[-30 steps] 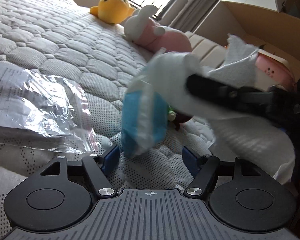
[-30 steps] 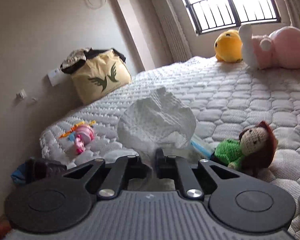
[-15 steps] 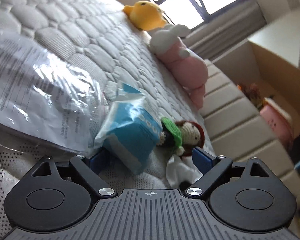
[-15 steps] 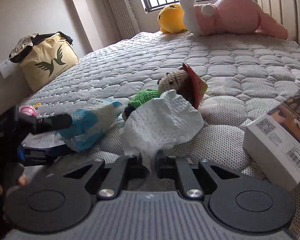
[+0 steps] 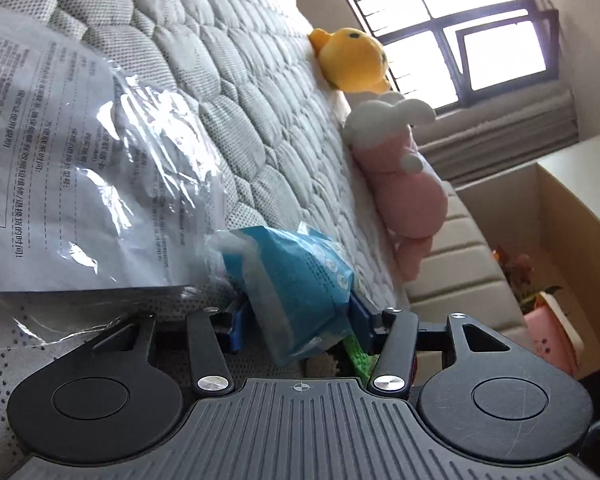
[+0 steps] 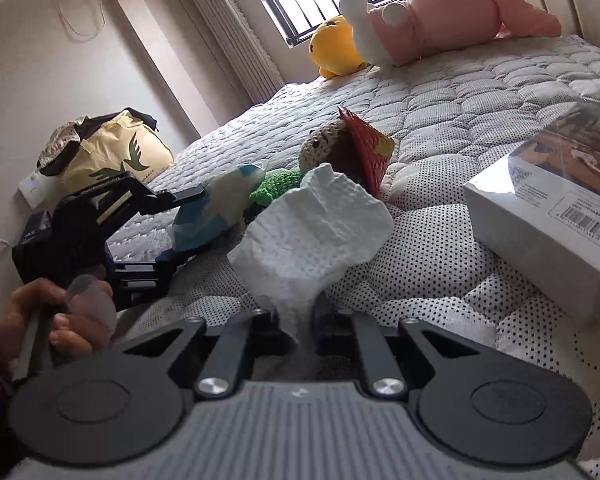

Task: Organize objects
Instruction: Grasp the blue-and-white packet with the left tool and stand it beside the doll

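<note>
Nearest, the right gripper pinched a crumpled white tissue upright above the mattress, while the left gripper, closer to it, stood with its blue pads against both sides of the blue tissue pack, which lay lengthwise pointing away, beside the crochet doll farther on.

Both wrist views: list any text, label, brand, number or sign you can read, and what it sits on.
Nothing reads in full.
Clear plastic bag: a printed sheet of Chinese text inside, seen turned and under glare; not legible.
Blue tissue pack: small round icons, any wording too small.
White box: a QR code, a barcode and small print, all too small.
Yellow bag: a green bird emblem, no words.
</note>
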Tool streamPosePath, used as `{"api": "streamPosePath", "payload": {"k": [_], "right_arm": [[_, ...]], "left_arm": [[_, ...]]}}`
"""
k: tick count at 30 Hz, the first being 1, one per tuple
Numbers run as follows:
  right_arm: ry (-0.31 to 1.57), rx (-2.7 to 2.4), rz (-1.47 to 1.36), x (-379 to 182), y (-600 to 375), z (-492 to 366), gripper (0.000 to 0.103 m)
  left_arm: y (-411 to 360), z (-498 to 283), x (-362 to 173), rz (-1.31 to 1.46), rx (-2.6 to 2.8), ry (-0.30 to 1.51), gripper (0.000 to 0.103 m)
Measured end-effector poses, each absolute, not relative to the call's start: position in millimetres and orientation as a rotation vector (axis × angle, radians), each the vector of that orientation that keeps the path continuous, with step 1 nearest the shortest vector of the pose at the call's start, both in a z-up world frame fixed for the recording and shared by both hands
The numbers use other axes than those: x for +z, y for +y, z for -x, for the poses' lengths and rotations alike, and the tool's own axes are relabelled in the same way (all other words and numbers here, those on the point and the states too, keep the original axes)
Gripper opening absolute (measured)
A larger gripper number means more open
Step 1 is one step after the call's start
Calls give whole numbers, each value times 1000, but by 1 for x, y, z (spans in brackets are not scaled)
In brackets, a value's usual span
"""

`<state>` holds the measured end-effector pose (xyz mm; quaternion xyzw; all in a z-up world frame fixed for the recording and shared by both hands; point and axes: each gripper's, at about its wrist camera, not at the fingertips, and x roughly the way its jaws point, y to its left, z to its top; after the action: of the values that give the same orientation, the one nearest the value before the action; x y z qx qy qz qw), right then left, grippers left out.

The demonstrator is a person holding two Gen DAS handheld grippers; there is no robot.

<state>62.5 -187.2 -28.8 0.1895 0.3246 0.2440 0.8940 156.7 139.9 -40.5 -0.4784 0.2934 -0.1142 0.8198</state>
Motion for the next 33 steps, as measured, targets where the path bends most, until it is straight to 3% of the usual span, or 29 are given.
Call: {"api": "streamPosePath", "payload": {"k": [10, 15, 22, 29, 33], "right_arm": [[528, 465, -384, 26, -205, -39, 9], [481, 738, -445, 60, -179, -34, 9], [666, 710, -350, 18, -139, -58, 9], [701, 510, -277, -1, -172, -53, 9], [718, 442, -320, -8, -193, -49, 9]], "left_arm": [[84, -61, -5, 416, -431, 587, 55], [68, -44, -8, 301, -415, 546, 57], [59, -44, -6, 218, -431, 527, 57], [61, -47, -8, 238, -451, 526, 56], [45, -43, -5, 102, -455, 498, 60]]}}
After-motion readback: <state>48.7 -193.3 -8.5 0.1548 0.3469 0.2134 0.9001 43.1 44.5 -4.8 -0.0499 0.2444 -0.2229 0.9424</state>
